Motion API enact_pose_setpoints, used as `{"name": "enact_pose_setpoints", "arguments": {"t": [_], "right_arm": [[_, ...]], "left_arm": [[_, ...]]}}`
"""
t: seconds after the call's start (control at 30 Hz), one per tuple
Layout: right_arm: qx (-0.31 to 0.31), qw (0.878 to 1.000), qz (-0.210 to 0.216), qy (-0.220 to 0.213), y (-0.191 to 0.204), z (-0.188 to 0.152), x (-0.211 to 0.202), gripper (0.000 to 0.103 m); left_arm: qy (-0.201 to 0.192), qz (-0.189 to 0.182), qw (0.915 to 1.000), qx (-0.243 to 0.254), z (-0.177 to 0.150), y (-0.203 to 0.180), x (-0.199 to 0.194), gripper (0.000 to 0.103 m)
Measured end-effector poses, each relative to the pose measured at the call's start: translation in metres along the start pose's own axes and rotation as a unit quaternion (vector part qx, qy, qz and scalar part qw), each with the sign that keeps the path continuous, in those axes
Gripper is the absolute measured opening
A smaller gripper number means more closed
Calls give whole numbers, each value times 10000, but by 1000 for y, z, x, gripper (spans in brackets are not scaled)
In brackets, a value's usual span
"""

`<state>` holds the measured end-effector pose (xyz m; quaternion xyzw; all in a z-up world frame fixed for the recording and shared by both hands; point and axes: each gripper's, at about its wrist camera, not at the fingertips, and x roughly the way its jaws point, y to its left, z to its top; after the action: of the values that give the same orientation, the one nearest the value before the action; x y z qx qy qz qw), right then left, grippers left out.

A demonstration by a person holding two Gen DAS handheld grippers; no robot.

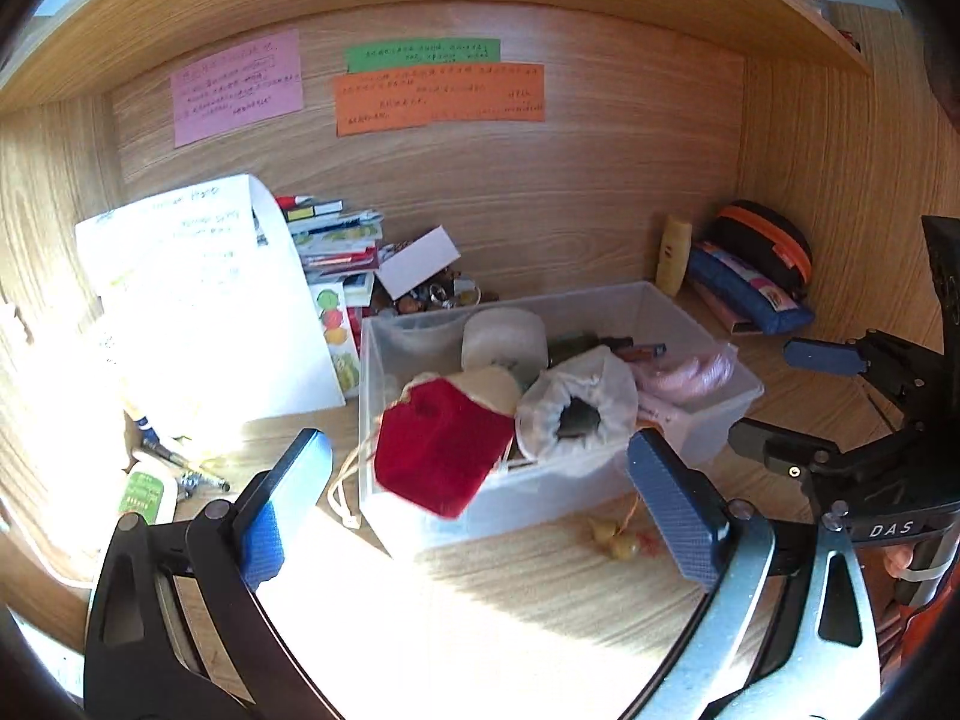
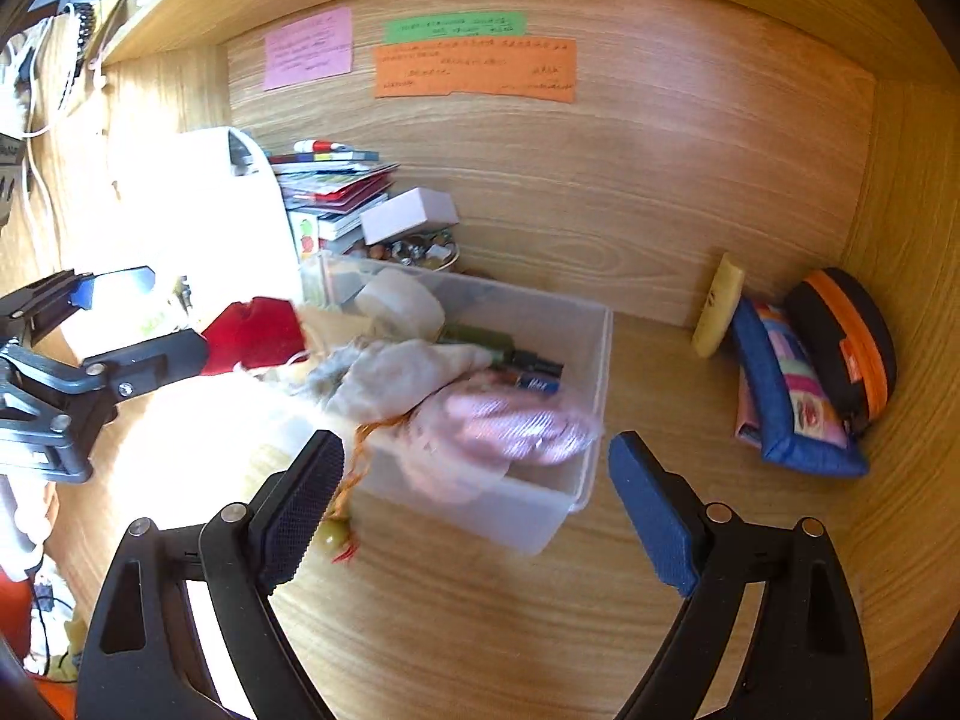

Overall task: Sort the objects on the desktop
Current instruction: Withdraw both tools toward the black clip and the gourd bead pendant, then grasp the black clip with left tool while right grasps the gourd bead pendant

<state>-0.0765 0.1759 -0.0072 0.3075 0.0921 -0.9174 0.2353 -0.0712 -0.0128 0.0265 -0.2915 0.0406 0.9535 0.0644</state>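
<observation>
Wood-grain counter (image 2: pixel 480 630) boxed in by matching wooden walls, shelf overhead; bright sun washing out the left half. At frame centre, clear plastic bin (image 1: pixel 708 414) crammed with red pouch (image 1: pixel 441 450), white drawstring bag (image 1: pixel 576 405), pink bag (image 2: pixel 510 426). Pink, green, orange notes (image 1: pixel 441 97) on back wall. Left claw (image 1: pixel 480 501) and right claw (image 2: pixel 477 501) both spread wide, gripping nothing
</observation>
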Motion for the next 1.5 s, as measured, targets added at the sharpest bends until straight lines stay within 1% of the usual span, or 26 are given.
{"name": "enact_pose_setpoints", "arguments": {"t": [0.17, 0.3, 0.43, 0.53, 0.63, 0.73, 0.83, 0.87, 0.9, 0.93, 1.03, 1.07, 1.17, 1.2, 1.27, 1.3, 1.33, 1.37, 1.47, 1.5], "right_arm": [[51, 9999, 67, 55, 8, -11, -6, 88], [68, 9999, 109, 56, 11, -18, -11, 89], [72, 9998, 139, 80, 14, -26, -15, 89], [61, 9998, 139, 131, 17, -32, -15, 89], [70, 9996, 167, 238, 19, -40, -11, 89], [97, 9990, 177, 393, 22, -48, -3, 89], [98, 9982, 171, 562, 24, -55, 6, 89], [108, 9977, 156, 643, 24, -58, 10, 89], [119, 9973, 162, 701, 24, -59, 13, 89], [128, 9970, 187, 745, 24, -59, 15, 89], [120, 9964, 206, 818, 26, -59, 23, 89], [69, 9963, 193, 837, 27, -59, 26, 89], [-85, 9959, 220, 870, 34, -55, 32, 88], [-126, 9958, 237, 872, 36, -54, 34, 88], [-210, 9953, 270, 908, 40, -51, 38, 88], [-228, 9951, 285, 920, 42, -50, 40, 88], [-246, 9949, 307, 934, 44, -48, 42, 87], [-273, 9944, 340, 960, 46, -46, 44, 87], [-338, 9934, 369, 1034, 51, -41, 51, 87], [-364, 9932, 368, 1047, 53, -40, 53, 86]], "left_arm": [[98, 75, 9999, -21, -19, 2, -10, 100], [250, 144, 9996, -45, -37, 7, -16, 100], [408, 137, 9990, -93, -59, 11, -24, 100], [539, 72, 9984, -139, -77, 12, -28, 100], [618, -116, 9978, -220, -95, 9, -34, 100], [552, -194, 9982, -133, -107, 0, -41, 100], [470, -105, 9988, -5, -117, -11, -46, 99], [503, -167, 9986, 19, -120, -13, -46, 97], [542, -249, 9982, 38, -123, -15, -45, 90], [588, -330, 9977, 52, -125, -17, -45, 81], [730, -532, 9959, 96, -133, -23, -40, 70], [766, -551, 9955, 100, -135, -24, -37, 68], [800, -785, 9937, 18, -137, -24, -35, 63], [796, -798, 9936, 15, -137, -24, -34, 62], [815, -809, 9934, 37, -136, -24, -32, 53], [862, -845, 9927, 33, -137, -24, -30, 47], [911, -888, 9919, 14, -138, -24, -27, 45], [844, -878, 9926, 16, -139, -23, -27, 45], [824, -919, 9924, -3, -138, -23, -26, 44], [810, -938, 9923, -27, -138, -22, -25, 41]]}}
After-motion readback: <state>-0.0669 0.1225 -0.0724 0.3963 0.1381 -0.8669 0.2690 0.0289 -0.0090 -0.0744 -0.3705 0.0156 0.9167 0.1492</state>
